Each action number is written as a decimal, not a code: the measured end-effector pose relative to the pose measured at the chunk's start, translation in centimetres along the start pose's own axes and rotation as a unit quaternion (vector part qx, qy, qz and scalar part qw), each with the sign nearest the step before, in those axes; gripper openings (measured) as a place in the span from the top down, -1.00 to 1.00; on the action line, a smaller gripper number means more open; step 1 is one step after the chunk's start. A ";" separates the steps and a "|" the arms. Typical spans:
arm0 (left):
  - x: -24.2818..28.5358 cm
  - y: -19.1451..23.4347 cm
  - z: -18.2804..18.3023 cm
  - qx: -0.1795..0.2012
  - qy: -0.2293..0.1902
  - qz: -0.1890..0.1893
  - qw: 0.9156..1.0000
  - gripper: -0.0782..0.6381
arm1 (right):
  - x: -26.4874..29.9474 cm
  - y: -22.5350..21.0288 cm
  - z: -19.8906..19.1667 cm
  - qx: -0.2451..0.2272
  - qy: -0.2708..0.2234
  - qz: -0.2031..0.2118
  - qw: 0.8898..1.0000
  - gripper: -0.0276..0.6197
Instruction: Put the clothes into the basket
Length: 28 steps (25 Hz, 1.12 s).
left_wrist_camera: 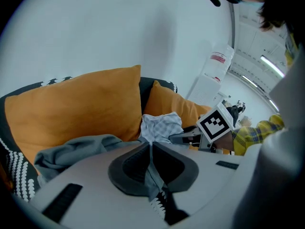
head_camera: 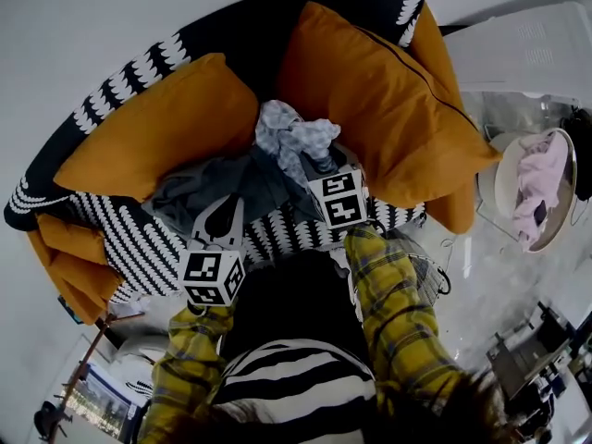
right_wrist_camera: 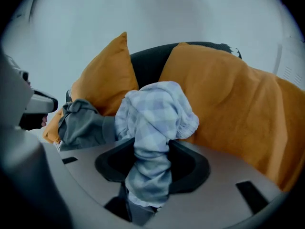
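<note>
My right tongs (right_wrist_camera: 151, 163) are clamped round a thick bunch of the crumpled pale blue checked cotton garment (right_wrist_camera: 155, 111), which rises off the black-and-white patterned sofa (head_camera: 282, 232). My left tongs (left_wrist_camera: 150, 154) are pinched tight on a thin fold of the limp grey jersey garment (left_wrist_camera: 71, 149) just beside it. The round white basket (head_camera: 505, 181), with pink cloth inside, lies well to my right, past the plump orange cushion (head_camera: 370, 91). The right hand is nearer to it.
</note>
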<state>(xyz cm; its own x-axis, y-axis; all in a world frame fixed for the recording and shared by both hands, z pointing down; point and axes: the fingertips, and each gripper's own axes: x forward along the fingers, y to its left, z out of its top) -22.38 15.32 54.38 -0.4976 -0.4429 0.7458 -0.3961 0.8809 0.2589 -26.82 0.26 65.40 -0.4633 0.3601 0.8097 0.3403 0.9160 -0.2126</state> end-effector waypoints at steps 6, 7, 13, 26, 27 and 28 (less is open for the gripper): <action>-1.5 -0.1 0.0 0.010 -0.013 -0.003 1.000 0.70 | -1.5 2.8 -1.0 0.008 0.002 0.019 1.000 0.46; -1.9 -0.1 0.0 0.011 -0.016 -0.004 1.000 0.70 | -2.0 3.1 -1.0 0.012 -0.002 0.019 1.000 0.47; -4.6 -1.0 -0.1 0.024 -0.033 -0.012 0.999 0.70 | -6.4 4.9 -1.2 0.030 -0.030 0.012 0.999 0.51; -10.0 -3.5 -0.9 0.068 -0.068 -0.063 0.993 0.70 | -17.9 6.6 -0.9 0.082 -0.127 -0.051 0.987 0.52; -10.3 -3.6 -1.0 0.072 -0.070 -0.069 0.993 0.70 | -18.8 6.8 -0.9 0.086 -0.137 -0.058 0.985 0.52; -10.6 -3.8 -1.2 0.077 -0.072 -0.075 0.992 0.70 | -19.7 7.1 -0.9 0.090 -0.146 -0.065 0.983 0.52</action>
<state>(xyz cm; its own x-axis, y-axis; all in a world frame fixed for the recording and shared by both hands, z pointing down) -14.72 16.89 46.22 -0.5243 -0.5965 0.6077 -0.5818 0.7721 0.2558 -14.58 -0.50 48.42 -0.7166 0.2499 0.6511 0.1254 0.9646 -0.2322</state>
